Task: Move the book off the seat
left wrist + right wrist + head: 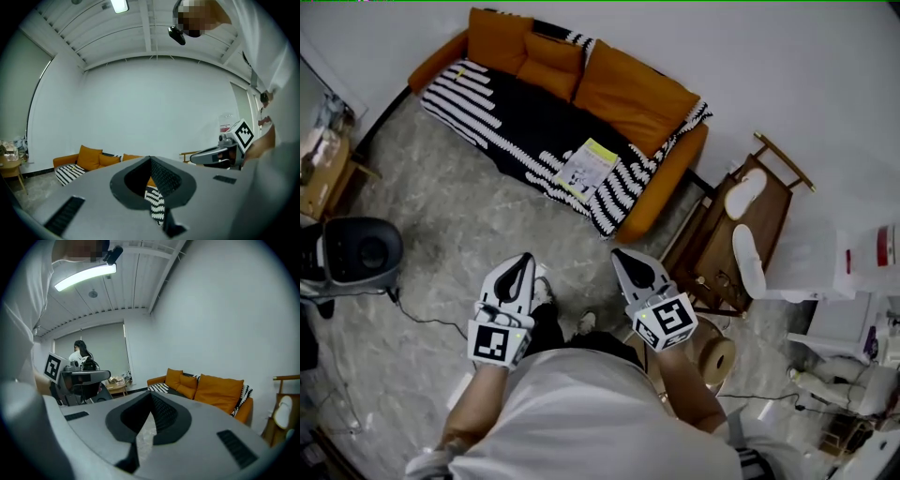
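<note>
1. Book [586, 169] lies flat near the right end of the sofa [680, 169] seat, untouched, at about twelve o'clock from both grippers and well apart from them.
2. Left gripper [523, 259]: jaws pressed together, nothing between them, pointing toward the sofa.
3. Right gripper [621, 253]: jaws likewise closed tip to tip, empty, at three o'clock from the left one.
4. Under the book, a black-and-white striped blanket [478, 94] covers the seat; orange cushions [553, 66] line the back.
5. Grey marbled floor [469, 216] lies between the grippers and the sofa.
6. Wooden rack [773, 211] stands at two o'clock from the right gripper; a black round machine [361, 251] sits at nine o'clock from the left.
</note>
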A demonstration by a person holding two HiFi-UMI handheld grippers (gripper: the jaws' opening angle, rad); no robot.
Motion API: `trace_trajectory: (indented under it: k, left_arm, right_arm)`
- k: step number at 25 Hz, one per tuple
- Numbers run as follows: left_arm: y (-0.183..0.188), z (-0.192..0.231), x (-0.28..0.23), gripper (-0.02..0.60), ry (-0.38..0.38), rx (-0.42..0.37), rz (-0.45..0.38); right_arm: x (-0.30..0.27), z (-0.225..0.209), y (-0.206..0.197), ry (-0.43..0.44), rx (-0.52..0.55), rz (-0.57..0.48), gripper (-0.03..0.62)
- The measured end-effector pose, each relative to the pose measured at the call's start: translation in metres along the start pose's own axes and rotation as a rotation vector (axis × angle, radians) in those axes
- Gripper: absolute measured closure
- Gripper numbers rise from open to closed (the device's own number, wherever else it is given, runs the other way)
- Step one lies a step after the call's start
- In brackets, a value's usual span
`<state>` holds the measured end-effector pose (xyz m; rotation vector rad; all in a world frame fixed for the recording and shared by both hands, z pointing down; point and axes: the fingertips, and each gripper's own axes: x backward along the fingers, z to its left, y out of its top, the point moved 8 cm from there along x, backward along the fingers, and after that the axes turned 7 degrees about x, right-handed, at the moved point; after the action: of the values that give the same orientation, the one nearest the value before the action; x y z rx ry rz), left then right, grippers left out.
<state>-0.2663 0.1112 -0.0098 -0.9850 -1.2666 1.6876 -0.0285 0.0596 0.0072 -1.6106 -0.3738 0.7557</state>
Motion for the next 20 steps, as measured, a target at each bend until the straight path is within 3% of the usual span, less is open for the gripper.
trace_trajectory:
  k: [3,7,10,16,20]
  left_arm:
    - [0.005,0.026,-0.027,0.566,-0.036,0.024,-0.003]
    - [0.01,0.064,-0.058,0.566,-0.08,0.033,0.008]
    - [0.005,0.096,-0.087,0.566,-0.133,0.051,0.04]
    - [-0.031,0.143,-0.14,0.566,-0.19,0.064,0.098]
    - [-0.054,0.15,-0.174,0.566,-0.216,0.071,0.112]
  right_arm:
    - [-0.028,-0.012,0.003,-0.029,-0.028,0.032,0.574]
    - [-0.066,-0.027,0.0,-0.032,-0.19,0.018,0.574]
    - [-0.109,-0.043,-0.008,-0.085,-0.248,0.024,0.574]
    - [-0.188,-0.082,-0.072,-0.197,-0.249,0.133,0.574]
    - [-0.213,-0.111,-0.125,-0.207,-0.298,0.198,0.572]
